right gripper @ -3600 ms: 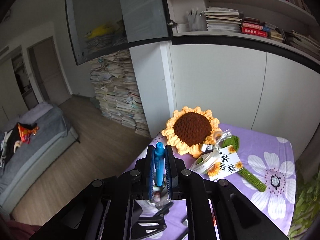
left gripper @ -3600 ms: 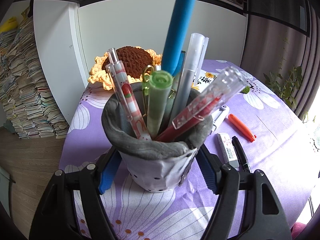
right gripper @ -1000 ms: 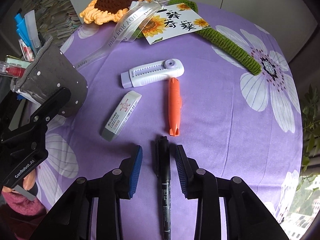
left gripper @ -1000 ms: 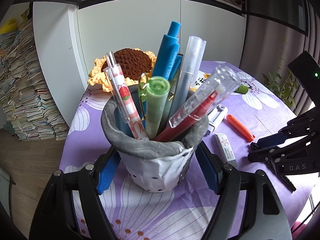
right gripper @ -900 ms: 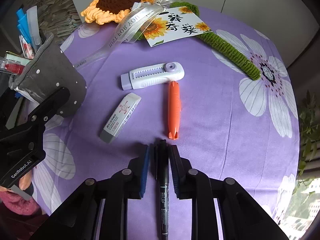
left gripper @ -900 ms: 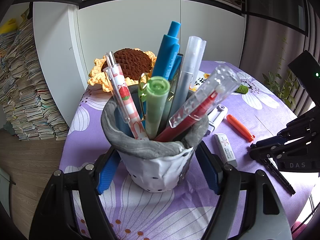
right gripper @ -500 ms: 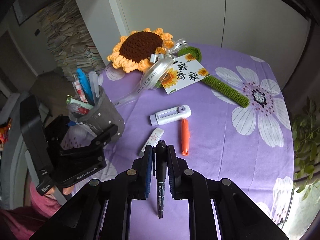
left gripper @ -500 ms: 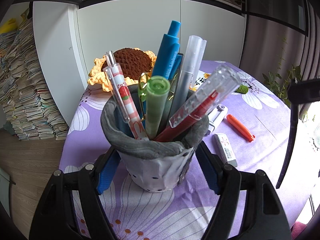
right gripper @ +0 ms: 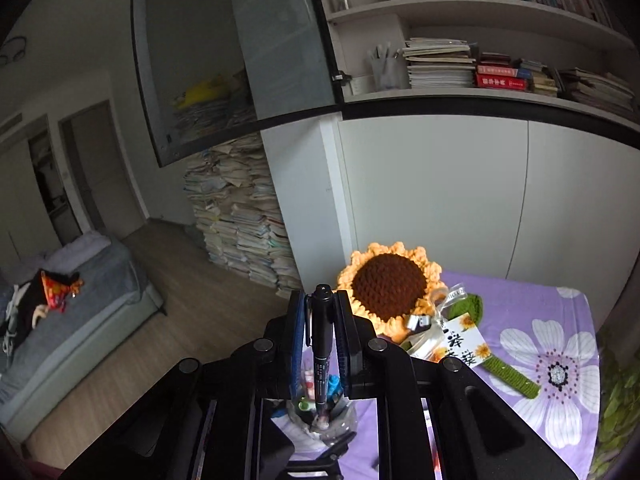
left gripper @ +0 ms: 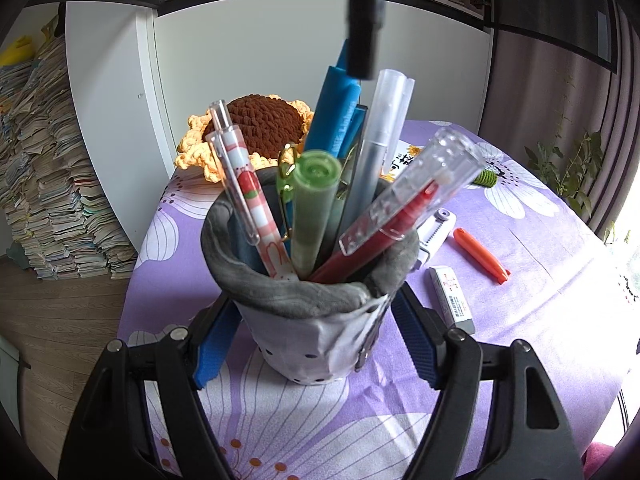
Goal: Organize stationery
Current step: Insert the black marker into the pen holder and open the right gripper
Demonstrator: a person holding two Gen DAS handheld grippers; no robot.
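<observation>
Right claw (right gripper: 322,334) clamped on black marker (right gripper: 322,344) (upright); left claw (left gripper: 316,344) grips pen holder (left gripper: 310,308).

1. Your left wrist camera is looking forward and downward along its fingers, sitting very close to the pen holder (left gripper: 312,304), which is filling the middle of that view; the purple tablecloth (left gripper: 532,300) is running away behind it toward the white cabinet (left gripper: 256,60).
2. Your right wrist camera is sitting higher, facing the same cabinet wall and the bookshelf (right gripper: 480,92), with the floor and a bed (right gripper: 76,300) showing at left.
3. Both views are sharing the crocheted sunflower (left gripper: 256,124), the tablecloth and the paper stacks (right gripper: 240,216); the holder is appearing only low between the right fingers.
</observation>
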